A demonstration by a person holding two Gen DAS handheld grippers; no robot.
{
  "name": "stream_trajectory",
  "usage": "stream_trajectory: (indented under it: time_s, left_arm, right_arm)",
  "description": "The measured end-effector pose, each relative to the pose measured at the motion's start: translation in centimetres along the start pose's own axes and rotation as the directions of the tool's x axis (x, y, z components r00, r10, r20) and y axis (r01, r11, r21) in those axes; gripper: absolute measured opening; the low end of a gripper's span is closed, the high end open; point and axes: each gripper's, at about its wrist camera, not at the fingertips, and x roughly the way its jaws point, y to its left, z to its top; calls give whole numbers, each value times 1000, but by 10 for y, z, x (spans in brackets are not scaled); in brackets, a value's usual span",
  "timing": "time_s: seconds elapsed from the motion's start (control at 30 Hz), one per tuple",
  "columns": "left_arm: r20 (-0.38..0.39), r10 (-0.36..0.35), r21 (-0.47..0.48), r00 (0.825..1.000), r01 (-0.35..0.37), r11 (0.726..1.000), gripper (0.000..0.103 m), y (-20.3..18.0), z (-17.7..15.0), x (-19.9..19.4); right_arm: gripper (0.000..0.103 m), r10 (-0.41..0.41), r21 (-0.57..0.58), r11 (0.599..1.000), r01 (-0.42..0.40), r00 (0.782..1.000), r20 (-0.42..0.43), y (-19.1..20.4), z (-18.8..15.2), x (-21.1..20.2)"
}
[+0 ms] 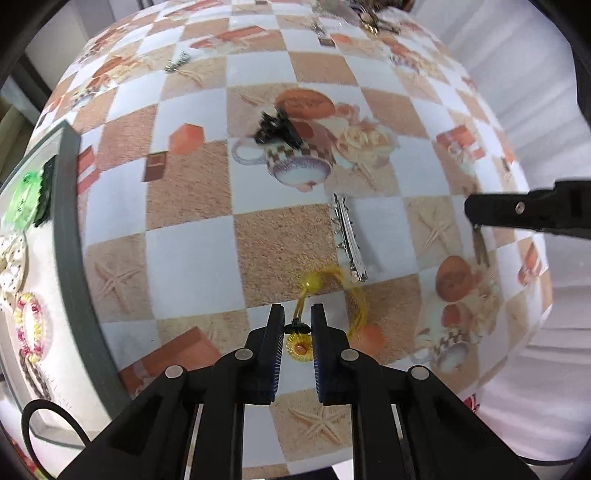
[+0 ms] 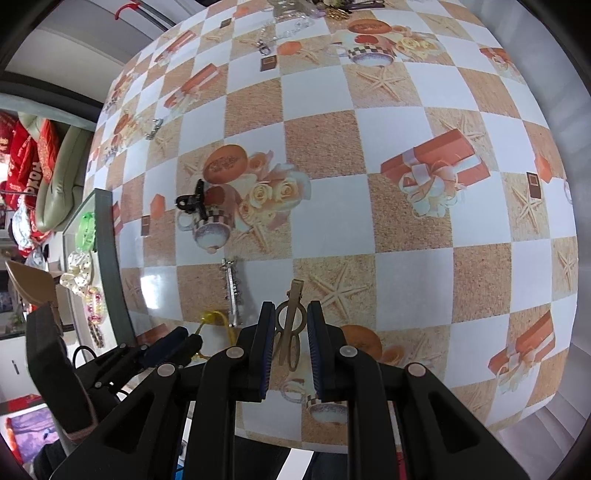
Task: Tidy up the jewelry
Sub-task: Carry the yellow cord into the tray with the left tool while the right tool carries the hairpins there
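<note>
You are working over a big table (image 1: pixel 192 258) with a cloth of white and sandy squares, with printed cups, roses and orange gift boxes on it. At the left edge of the table a tray (image 1: pixel 68 221) with a grey rim is sitting, and it is holding a green hair piece (image 1: pixel 26 199), a white dotted scrunchie (image 1: pixel 11 262), and a pink and yellow scrunchie (image 1: pixel 29 328).

You are holding the left gripper (image 1: pixel 297 314) pointing down at the table, close to you. Its two fingers are standing close together around a yellow hair tie (image 1: pixel 356 302) with a small sunflower (image 1: pixel 299 347) on it. The thin part by the flower is sitting between the fingers, and they look like they are pinching it. The rest of the yellow loop is lying on the cloth just to the right.

You are holding the right gripper (image 2: pixel 291 314) pointing down too, to the right of the left one. It is clamping a gold hair clip (image 2: pixel 291 325), which is hanging between the fingers with its tip pointing away from you.

A silver hair clip (image 1: pixel 349 240) with little teeth is lying just past the yellow tie. A black claw clip (image 1: pixel 277 129) is lying farther away, on a printed cup. At the far edge of the table you are seeing a pile of more jewelry (image 2: pixel 314 11), with a clear chain (image 2: pixel 280 33) lying beside it.
</note>
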Motion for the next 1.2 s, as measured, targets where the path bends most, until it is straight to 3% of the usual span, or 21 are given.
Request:
stream_trajectory:
  time_s: [0.43, 0.87, 1.2]
  left_arm:
    - [129, -24, -103, 991, 37, 994, 19, 53, -9, -64]
    - [232, 17, -224, 973, 37, 974, 19, 113, -33, -109]
    - [269, 54, -328, 962, 39, 944, 19, 169, -54, -119]
  right_arm:
    - [19, 41, -95, 995, -39, 999, 26, 52, -2, -18]
    - [19, 100, -242, 966, -93, 995, 18, 143, -2, -21]
    - [19, 125, -361, 925, -120, 992, -9, 220, -5, -9]
